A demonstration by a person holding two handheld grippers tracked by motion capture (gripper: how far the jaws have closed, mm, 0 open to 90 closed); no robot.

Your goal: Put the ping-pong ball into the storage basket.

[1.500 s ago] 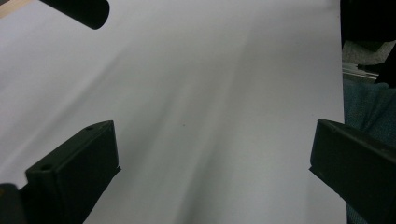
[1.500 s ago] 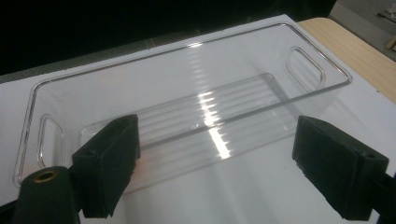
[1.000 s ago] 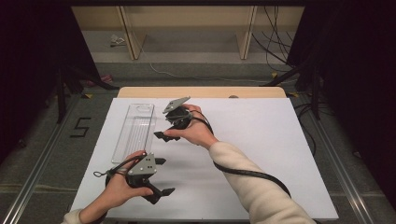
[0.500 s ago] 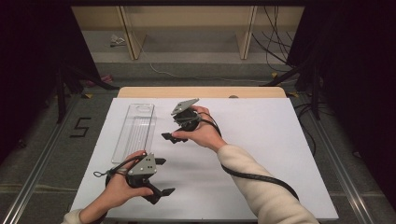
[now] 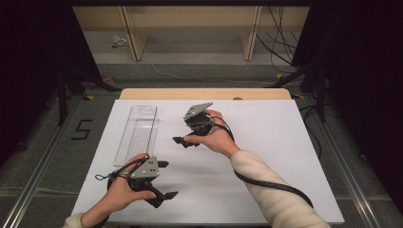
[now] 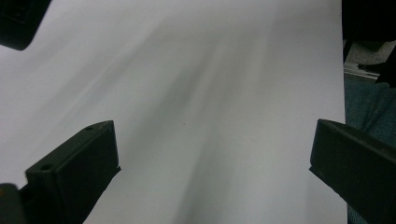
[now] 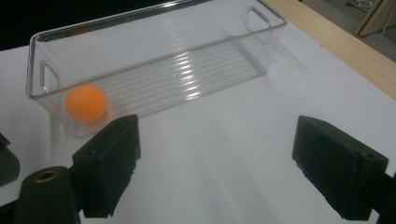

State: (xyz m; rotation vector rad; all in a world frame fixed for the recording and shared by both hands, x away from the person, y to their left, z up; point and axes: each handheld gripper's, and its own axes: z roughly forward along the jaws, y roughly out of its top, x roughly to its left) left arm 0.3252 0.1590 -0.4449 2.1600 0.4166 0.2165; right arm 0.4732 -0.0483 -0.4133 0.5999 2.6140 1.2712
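Ball: a small orange ball (image 7: pixel 86 103) lies inside the clear plastic bin (image 7: pixel 154 70), at the end of it nearest my left gripper, resting on the ribbed floor close to the short end wall.
Bin: long, narrow and see-through, standing on the white worktop (image 5: pixel 266 156) toward its left side; I see it from above as well (image 5: pixel 138 133), with a handle cut-out at each short end.
How the ball will handle: I judge it light, hollow and smooth, so it will roll at a touch and could pop out of a hard pinch. A gentle squeeze across its middle should do, coming down from above because the bin walls stand in the way of a side approach.
How the bin will handle: stiff, thin-walled, light and slippery on the worktop; a nudge would likely slide it. I would take it by the rim or a handle cut-out.
Right gripper: my right gripper (image 5: pixel 186 141) hovers over the middle of the worktop, pointing toward the bin. In its own view the jaws stand wide apart (image 7: pixel 215 163), with nothing between them but bare worktop, touching nothing.
Left gripper: my left gripper (image 5: pixel 166 180) sits low near the front edge of the worktop, just in front of the bin's near end. Its jaws are spread wide (image 6: pixel 212 163), empty, above plain white surface.
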